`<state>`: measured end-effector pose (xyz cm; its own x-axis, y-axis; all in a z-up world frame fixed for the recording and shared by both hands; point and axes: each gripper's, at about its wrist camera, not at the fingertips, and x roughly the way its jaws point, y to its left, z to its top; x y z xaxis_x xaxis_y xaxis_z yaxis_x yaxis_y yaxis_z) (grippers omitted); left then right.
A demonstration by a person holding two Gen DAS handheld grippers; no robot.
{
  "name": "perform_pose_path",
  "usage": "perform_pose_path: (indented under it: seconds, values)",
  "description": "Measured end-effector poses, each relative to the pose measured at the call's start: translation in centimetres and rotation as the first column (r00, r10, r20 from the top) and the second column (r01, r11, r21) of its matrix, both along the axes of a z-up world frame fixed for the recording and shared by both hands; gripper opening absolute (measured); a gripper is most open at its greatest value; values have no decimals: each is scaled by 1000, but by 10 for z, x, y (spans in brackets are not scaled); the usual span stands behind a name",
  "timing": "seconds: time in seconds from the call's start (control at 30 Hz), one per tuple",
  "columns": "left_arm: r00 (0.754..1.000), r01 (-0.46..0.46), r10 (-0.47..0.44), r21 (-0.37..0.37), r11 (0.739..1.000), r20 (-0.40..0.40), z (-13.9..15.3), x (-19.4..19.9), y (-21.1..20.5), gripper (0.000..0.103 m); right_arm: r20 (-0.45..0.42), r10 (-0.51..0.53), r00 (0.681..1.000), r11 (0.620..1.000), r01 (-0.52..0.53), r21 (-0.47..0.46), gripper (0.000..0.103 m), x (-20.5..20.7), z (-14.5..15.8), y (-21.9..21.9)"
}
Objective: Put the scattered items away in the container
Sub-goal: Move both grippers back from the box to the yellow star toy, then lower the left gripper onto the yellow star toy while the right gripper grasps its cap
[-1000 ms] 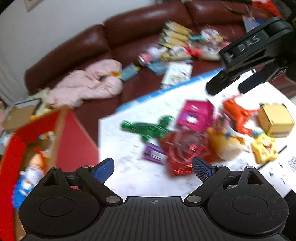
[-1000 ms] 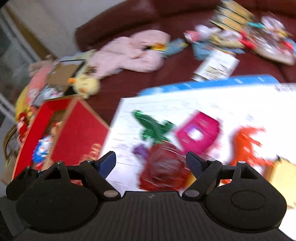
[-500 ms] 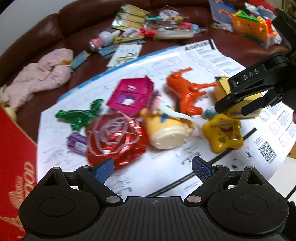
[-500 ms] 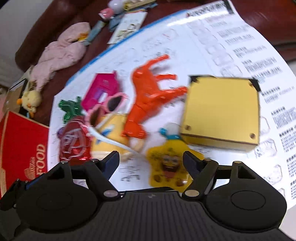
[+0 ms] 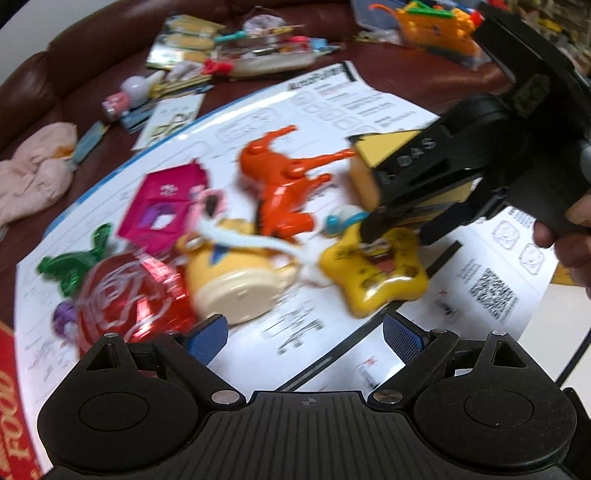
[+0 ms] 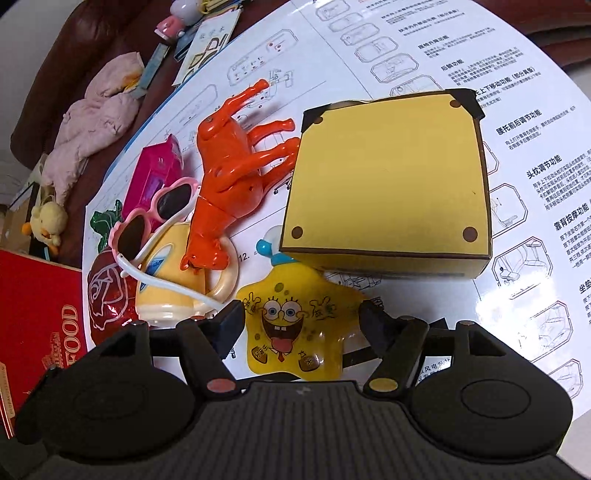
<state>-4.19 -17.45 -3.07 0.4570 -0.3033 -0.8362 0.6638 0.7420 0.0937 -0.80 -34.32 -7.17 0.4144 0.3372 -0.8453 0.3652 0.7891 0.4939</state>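
Observation:
A yellow star toy with a cartoon face (image 6: pixel 295 332) lies on the white printed sheet (image 6: pixel 517 110). My right gripper (image 6: pixel 301 325) is open, its fingers on either side of the star, low over it; it also shows in the left wrist view (image 5: pixel 399 229). Behind the star lie a yellow box (image 6: pixel 388 177), an orange horse (image 6: pixel 229 162), a yellow mug (image 6: pixel 173 280) with pink heart sunglasses (image 6: pixel 155 218), a pink box (image 6: pixel 155 173) and a red foil rose (image 6: pixel 107 295). My left gripper (image 5: pixel 303 339) is open and empty above the sheet's near part. The red container (image 6: pixel 33 317) is at the left.
A green foil toy (image 5: pixel 70 266) and a small purple item (image 5: pixel 62 317) lie left of the rose. Beyond the sheet, the brown sofa (image 5: pixel 37 85) holds a pink cloth (image 5: pixel 29 177), packets, a yellow duck plush (image 6: pixel 48 221) and an orange block toy (image 5: pixel 436 22).
Both grippers swung from the red container toward the toys. My right gripper came down and now straddles the yellow star. My left gripper moved closer to the mug and the star.

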Motion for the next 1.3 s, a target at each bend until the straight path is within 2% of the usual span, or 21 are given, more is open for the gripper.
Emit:
perform_pose_path:
  seconds: [0.27,0.33,0.4,0.5,0.6,0.7,0.77,0.97,1.13,1.23,1.3]
  values:
    - [995,97,-97,35,995,-11,-19,9,-50,97,22,-10,1000,999,9,47,72,1,-9,-9]
    - [993,120,-121,56,991,8,-23,11,-60,97,26,-8,1000,999,7,44,68,0,-11,-10]
    - [991,130,-131,74,989,14,-29,15,-68,97,25,-8,1000,999,8,33,53,-1,-12,-12]
    - [992,128,-129,82,988,1,-38,21,-75,97,23,-26,999,997,24,72,46,-3,-16,-15]
    - [991,137,-136,78,988,-16,-44,21,-75,91,14,-12,1000,995,10,103,46,-4,-18,-10]
    - [988,153,-154,91,984,9,-46,15,-69,90,7,9,1000,992,-9,125,46,-7,-19,-2]
    - [985,169,-171,90,982,20,-44,9,-63,85,-2,20,1000,989,-20,149,46,-11,-21,3]
    - [984,180,-180,13,984,-5,-32,-7,-34,68,-12,43,999,972,-39,231,50,-23,-20,12]
    - [987,154,-155,-13,988,-35,-30,-9,-20,61,14,37,999,964,-40,264,50,-29,-15,14]
    - [989,146,-146,10,989,-4,-27,-11,-17,61,38,21,999,971,-29,238,50,-28,-9,16]
    - [986,152,-155,42,987,56,-24,-14,-17,72,44,-4,999,976,-6,219,50,-26,-8,11]
